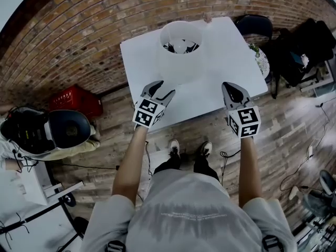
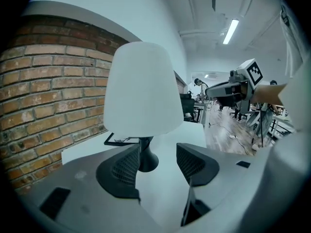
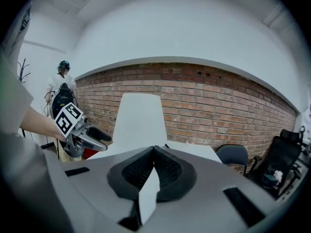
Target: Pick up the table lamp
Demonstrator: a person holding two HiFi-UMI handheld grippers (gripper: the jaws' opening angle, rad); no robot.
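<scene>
The table lamp (image 1: 181,41) stands upright at the far middle of the white table (image 1: 231,62). It has a wide white shade (image 2: 143,89) and a dark stem on a round dark base (image 2: 147,160). My left gripper (image 1: 164,88) hovers over the table's near edge, open, with the lamp's base straight ahead beyond its pads (image 2: 124,171); nothing is between them. My right gripper (image 1: 228,86) is over the near right part of the table, shut and empty. In the right gripper view the shade (image 3: 140,123) rises ahead, left of centre, behind the closed fingertips (image 3: 165,166).
A flat black item (image 2: 119,140) lies on the table behind the lamp. A brick wall (image 1: 79,41) runs along the far side. A red crate (image 1: 76,101) sits on the floor to the left, a dark chair (image 1: 254,25) and bags (image 1: 302,51) to the right.
</scene>
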